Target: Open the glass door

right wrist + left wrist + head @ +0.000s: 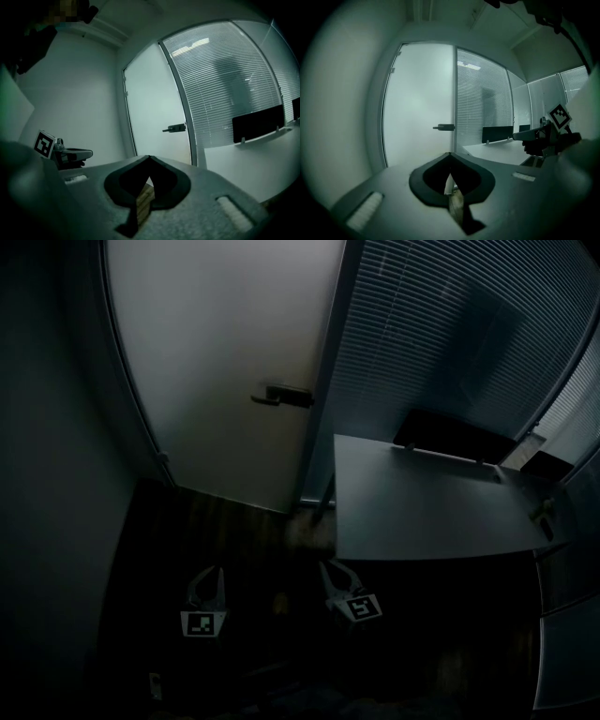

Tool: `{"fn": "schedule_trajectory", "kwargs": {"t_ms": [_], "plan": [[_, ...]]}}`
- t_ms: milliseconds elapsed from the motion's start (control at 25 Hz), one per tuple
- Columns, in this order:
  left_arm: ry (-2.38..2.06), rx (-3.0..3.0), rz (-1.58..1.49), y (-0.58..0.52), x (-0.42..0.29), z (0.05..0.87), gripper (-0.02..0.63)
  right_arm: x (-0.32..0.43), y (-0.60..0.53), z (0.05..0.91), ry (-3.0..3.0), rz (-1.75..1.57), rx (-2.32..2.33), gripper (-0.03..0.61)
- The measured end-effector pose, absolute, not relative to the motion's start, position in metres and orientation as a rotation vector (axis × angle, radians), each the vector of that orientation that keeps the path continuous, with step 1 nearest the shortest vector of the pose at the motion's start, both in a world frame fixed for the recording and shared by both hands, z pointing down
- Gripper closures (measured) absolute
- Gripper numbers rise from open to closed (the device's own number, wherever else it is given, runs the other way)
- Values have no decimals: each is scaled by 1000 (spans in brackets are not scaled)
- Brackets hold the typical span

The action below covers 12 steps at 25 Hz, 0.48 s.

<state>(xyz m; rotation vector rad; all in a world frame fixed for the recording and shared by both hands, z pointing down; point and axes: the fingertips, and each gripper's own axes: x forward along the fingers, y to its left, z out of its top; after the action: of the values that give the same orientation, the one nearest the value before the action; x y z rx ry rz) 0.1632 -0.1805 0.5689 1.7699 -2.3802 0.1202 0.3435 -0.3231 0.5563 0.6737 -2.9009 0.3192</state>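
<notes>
The frosted glass door (pixel 216 352) stands closed ahead, its dark lever handle (pixel 281 396) at the right edge. Both grippers hang low over the dark floor, well short of the door. My left gripper (pixel 214 572) is shut with nothing in it, and my right gripper (pixel 328 566) beside it also looks shut and empty. In the left gripper view the jaws meet at a point (pixel 450 157) below the handle (pixel 444 127), with the right gripper (pixel 543 136) off to the side. In the right gripper view the closed jaws (pixel 149 158) sit under the handle (pixel 174 127).
A white desk (pixel 422 502) with a dark divider panel (pixel 450 434) juts in at the right, close to the right gripper. A glass wall with blinds (pixel 441 324) runs right of the door. A plain wall (pixel 47 474) closes the left side.
</notes>
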Motion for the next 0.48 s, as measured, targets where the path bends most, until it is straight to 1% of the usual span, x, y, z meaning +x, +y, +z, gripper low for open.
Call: {"fn": "schedule_trajectory", "kwargs": {"t_ms": [160,360,480], "plan": [[-2387,1816,181,-215,138,557,611,319,-357,556,-2891,316,691,577],[-2361,1853,102,-270,103,541,611,278,-406,560,-2885,341,691,577],[-2356,1856,116,-302,84,539,611,257,-432,561,-2886,364,677,577]]}}
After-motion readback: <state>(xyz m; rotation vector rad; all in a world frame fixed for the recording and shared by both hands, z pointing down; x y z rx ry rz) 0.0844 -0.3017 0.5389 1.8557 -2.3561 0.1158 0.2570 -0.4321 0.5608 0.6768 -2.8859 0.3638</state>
